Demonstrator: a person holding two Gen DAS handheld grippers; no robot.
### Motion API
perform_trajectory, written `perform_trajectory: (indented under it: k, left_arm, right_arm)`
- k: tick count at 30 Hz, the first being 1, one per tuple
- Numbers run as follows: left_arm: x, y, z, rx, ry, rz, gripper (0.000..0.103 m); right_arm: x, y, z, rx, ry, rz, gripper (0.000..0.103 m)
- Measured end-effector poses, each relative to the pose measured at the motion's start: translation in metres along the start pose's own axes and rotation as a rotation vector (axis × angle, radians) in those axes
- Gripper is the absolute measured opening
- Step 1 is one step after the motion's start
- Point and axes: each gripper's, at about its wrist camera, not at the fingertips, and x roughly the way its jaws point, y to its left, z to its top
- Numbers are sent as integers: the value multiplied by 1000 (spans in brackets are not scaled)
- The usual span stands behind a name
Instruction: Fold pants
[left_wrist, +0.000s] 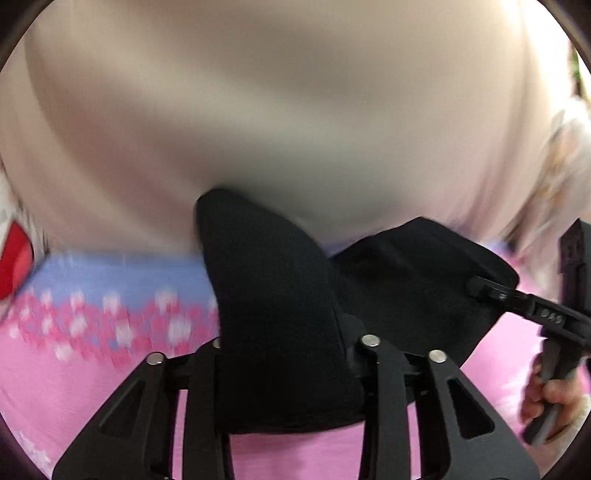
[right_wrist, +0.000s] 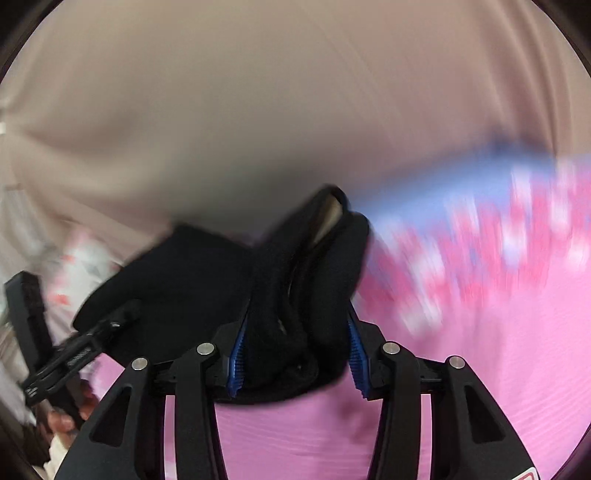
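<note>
Left wrist view: the left gripper has a thick bunch of the black pants between its narrow-set jaws, low in the centre of the frame. The cloth fills the gap from side to side, so I read it as gripped. From there the pants run out to the right, where the right gripper bites their far end at the right edge. Below lies a pink sheet with a flowered band; beige cloth fills the upper half, all smeared by motion.

Right wrist view: blue-ribbed pads sit on either side of a rolled wad of the pants, low centre, and the cloth spans the gap between them, held. The garment stretches away to the left of the frame, toward the left gripper at lower left.

Its long axis therefore runs side to side between the two grippers, slightly slack in the middle. Which end is the waistband I cannot tell.

To do this carry well, I judge both grips should travel together, keeping the span taut and level, and set down flat before either lets go.
</note>
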Motion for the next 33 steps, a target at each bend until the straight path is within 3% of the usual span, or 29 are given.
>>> perform_trajectory:
  k: [1, 2, 3, 4, 5, 6, 8, 10, 11, 13, 15, 16, 17, 20, 21, 24, 26, 33]
  left_arm:
    - [34, 10, -16, -21, 116, 31, 39]
    - [55, 21, -30, -49, 211, 47, 43]
    - [64, 34, -42, -100, 266, 51, 56]
    - [55, 53, -54, -186, 244, 5, 64]
    - [44, 63, -58, -221, 223, 18, 69]
    - [32, 70, -59, -226, 204, 66, 73]
    - [0, 73, -52, -176, 132, 168, 72]
    - [-20, 63, -42, -100, 77, 247, 75]
    - [-25, 52, -37, -60, 69, 263, 77]
    - [-25, 27, -31, -2, 45, 265, 93]
    - [-15, 0, -37, 63, 51, 287, 93]
    - [-9, -10, -39, 86, 61, 302, 93]
    - [-1, -18, -46, 104, 73, 319, 93]
    - [15, -23, -55, 109, 123, 351, 93]
    - [15, -21, -55, 102, 130, 349, 93]
    - [-5, -19, -57, 57, 128, 310, 93]
    - [-20, -22, -56, 45, 108, 304, 93]
    - [-74, -34, -68, 14, 98, 253, 95]
  right_arm:
    - [17, -17, -11, 46, 65, -34, 48]
    - [12, -25, -20, 65, 26, 31, 50]
    - [1, -26, -25, 60, -20, 21, 50]
    - [-13, -22, -28, 30, -64, -41, 53]
    - [-34, -10, -28, -26, -128, -127, 56]
    - [-47, -2, -28, -53, -172, -148, 56]
    - [-65, 15, -24, -78, -214, -83, 55]
    - [-61, 38, -16, -90, -187, 8, 50]
    - [-53, 48, -15, -116, -169, 24, 39]
    - [-24, 61, -16, -175, -104, -13, 28]
    - [14, 50, -23, -190, -39, -165, 19]
    - [24, 38, -29, -181, -28, -210, 4]
    - [21, 32, -32, -168, -70, -204, 3]
    - [-8, 37, -31, -88, -87, -241, 11]
    - [-22, 46, -34, -101, -107, -250, 18]
    - [-53, 67, -50, -160, -140, -295, 23]
    - [-66, 80, -65, -187, -153, -318, 41]
    - [-106, 104, -108, -203, -185, -335, 43]
